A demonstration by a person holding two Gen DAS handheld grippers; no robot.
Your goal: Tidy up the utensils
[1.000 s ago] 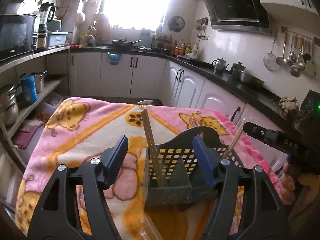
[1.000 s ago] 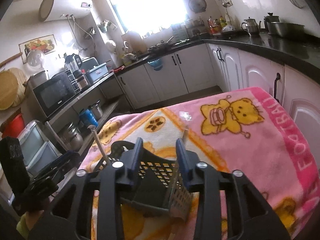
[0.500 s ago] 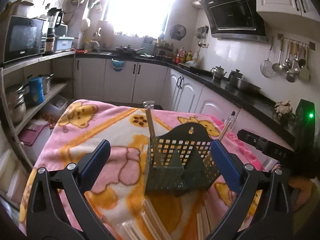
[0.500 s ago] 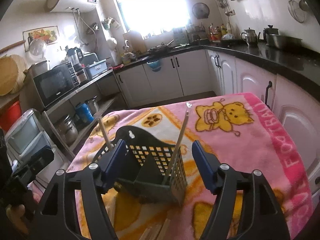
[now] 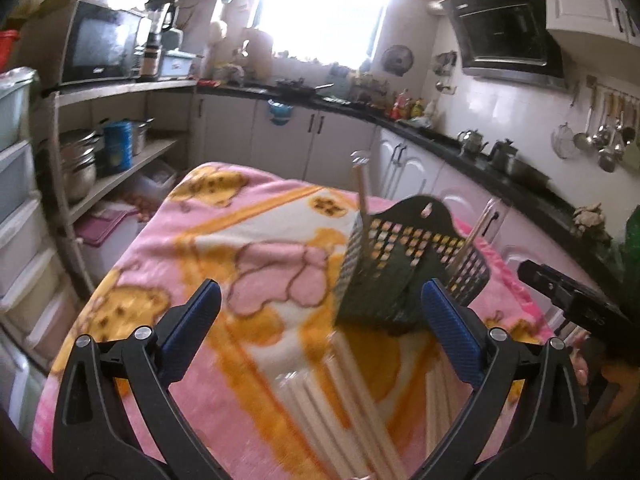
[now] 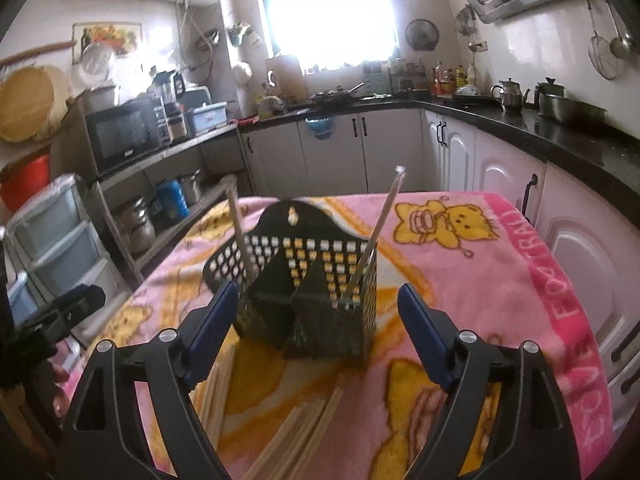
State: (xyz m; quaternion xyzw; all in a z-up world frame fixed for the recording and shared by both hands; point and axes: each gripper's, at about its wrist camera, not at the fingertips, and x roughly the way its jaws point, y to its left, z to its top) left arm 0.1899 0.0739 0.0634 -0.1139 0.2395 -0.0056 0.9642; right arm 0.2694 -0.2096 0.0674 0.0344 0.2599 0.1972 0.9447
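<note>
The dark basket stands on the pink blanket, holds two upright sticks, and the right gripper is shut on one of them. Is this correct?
Not quite. The right gripper is open and holds nothing, as the right wrist view shows. The basket does stand on the pink blanket with two sticks in it.

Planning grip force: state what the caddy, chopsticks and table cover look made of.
Caddy: dark, matte moulded plastic, judging by its perforated walls and hang hole. Chopsticks: pale, unvarnished-looking wood or bamboo. Cover: fuzzy pink fleece blanket with printed bears.

A pink cartoon-bear blanket (image 6: 460,280) covers the table, carrying a dark perforated utensil caddy (image 6: 312,300) and loose chopsticks (image 5: 340,400).
</note>
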